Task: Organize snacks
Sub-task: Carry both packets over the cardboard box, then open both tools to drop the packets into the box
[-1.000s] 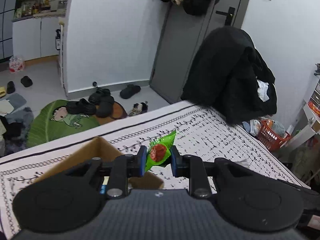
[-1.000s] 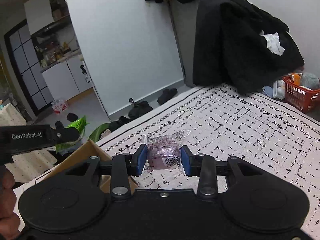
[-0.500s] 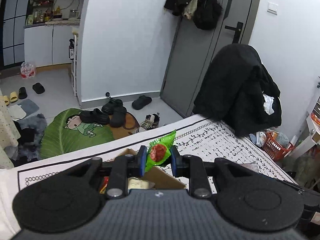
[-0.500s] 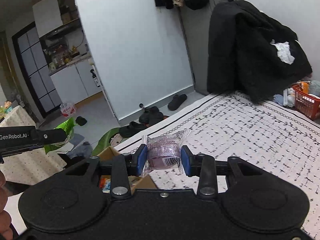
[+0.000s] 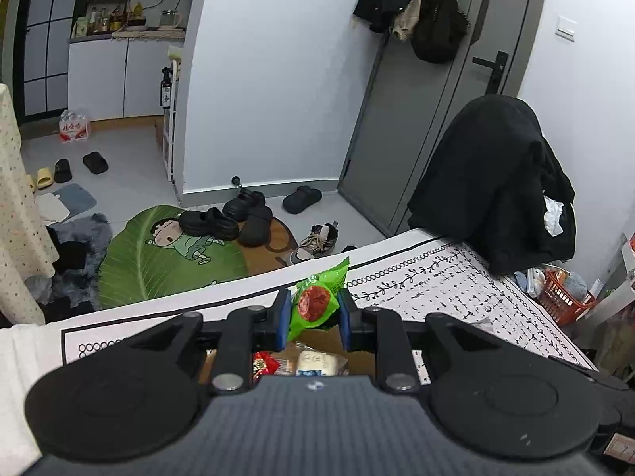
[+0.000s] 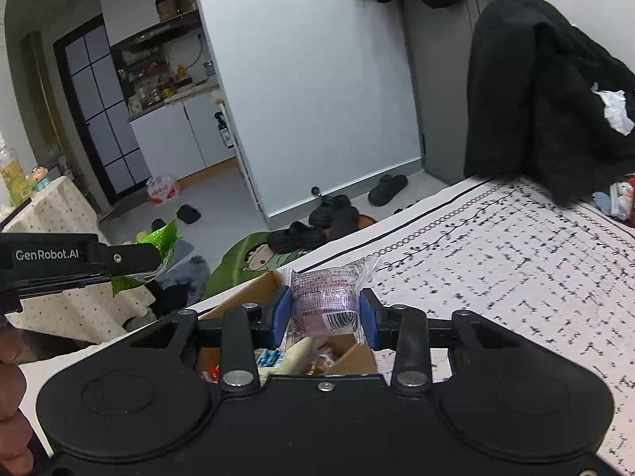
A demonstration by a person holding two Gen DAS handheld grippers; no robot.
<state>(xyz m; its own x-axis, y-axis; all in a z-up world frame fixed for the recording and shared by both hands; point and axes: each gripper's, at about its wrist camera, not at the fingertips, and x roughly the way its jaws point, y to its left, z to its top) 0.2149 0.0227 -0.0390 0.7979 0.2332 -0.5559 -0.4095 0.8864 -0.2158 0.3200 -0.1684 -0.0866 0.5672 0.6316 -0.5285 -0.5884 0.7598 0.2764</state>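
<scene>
The left gripper [image 5: 310, 313] is clamping a green snack packet [image 5: 317, 301] between its blue pads [image 5: 282, 319], the packet standing up past the fingertips with its crimped top tilted to the right. The gripper is pointing forward and downward, hanging above an open cardboard box [image 5: 323, 339] that is sitting near the far edge of the bed [image 5: 456, 289]. Inside the box, a red wrapper [image 5: 264, 361] and a pale packet [image 5: 317, 361] are showing just under the fingers.

The right gripper [image 6: 323, 313] is gripping a clear-wrapped purple snack [image 6: 323, 301] squarely between its own blue pads [image 6: 279, 313], barcode side facing the camera, the wrapper's loose ends sticking out above. It is angled downward too, hovering over the near side of the same box [image 6: 254, 289], whose far rim is lying close to the bed's edge, where the black border line is running across the patterned sheet [image 6: 516, 261].

In the right wrist view the left gripper [image 6: 156, 256] is reaching in from the left edge at about the same level, held roughly horizontal, its green packet [image 6: 162, 238] poking out beyond the finger. A person's hand [image 6: 12, 404] is showing at the lower left corner, wrapped around the handle.

Both snacks are being held in the air, neither touching the box nor the bed.
</scene>
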